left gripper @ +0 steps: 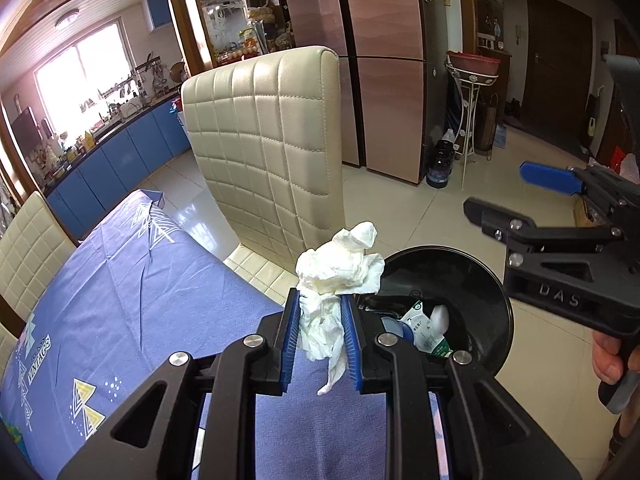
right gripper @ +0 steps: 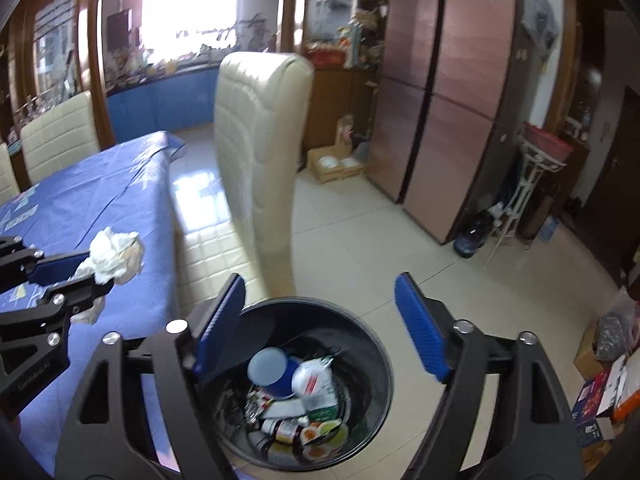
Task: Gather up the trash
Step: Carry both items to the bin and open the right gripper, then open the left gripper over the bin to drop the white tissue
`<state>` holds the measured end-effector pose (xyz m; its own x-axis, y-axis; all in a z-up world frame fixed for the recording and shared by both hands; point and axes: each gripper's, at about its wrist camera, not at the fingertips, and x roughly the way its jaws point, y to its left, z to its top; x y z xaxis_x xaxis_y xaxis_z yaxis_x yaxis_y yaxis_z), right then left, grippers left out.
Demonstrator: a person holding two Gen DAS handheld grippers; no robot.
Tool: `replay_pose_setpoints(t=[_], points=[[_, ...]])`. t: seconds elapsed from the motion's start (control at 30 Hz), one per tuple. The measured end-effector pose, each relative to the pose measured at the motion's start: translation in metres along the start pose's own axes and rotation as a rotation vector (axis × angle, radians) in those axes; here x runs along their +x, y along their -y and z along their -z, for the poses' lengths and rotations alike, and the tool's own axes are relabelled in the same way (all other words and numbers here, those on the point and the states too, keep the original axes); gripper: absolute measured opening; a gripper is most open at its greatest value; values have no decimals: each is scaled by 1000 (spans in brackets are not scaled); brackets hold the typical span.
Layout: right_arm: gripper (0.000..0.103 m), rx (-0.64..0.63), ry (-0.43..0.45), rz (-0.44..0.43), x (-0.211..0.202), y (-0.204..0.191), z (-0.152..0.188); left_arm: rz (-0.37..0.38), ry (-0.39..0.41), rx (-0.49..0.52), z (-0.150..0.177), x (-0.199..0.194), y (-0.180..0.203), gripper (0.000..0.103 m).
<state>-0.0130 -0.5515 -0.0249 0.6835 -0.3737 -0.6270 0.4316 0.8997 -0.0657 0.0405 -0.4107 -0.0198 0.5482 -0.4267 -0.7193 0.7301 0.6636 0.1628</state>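
The crumpled white tissue (left gripper: 340,276) sat squeezed tight between the blue pads of the left gripper (left gripper: 320,312), at the bottom middle of the frame, over the blue tablecloth (left gripper: 132,280). The right gripper (right gripper: 320,320) was wide open and empty above the black trash bin (right gripper: 372,344), full of rubbish.

Cream chair (left gripper: 264,140) beside blue-clothed table (left gripper: 120,280).

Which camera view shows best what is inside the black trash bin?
The right wrist view: it looks straight down into the trash bin, showing cup, wrappers and jars. The left wrist view shows only part of it behind the left gripper.
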Motion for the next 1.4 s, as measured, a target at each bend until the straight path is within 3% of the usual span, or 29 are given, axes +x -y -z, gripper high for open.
replay_pose_setpoints(t=[0.57,0.93,1.03,1.07,1.1,1.2,1.4], points=[[81,75,-19,106,6,68,12,97,-3,77,-26,25,72,21],[81,101,-19,125,10,87,14,119,-26,74,-35,38,88,23],[81,108,-20,123,11,90,14,134,-53,59,-34,43,88,40],[81,110,-21,125,11,90,14,138,-52,49,-33,44,86,64],[81,111,-21,126,11,90,15,132,-34,33,-34,41,84,82],[81,115,-23,128,11,90,16,125,5,18,-34,35,80,85],[81,116,-24,126,10,89,15,135,-35,3,-33,37,75,85]])
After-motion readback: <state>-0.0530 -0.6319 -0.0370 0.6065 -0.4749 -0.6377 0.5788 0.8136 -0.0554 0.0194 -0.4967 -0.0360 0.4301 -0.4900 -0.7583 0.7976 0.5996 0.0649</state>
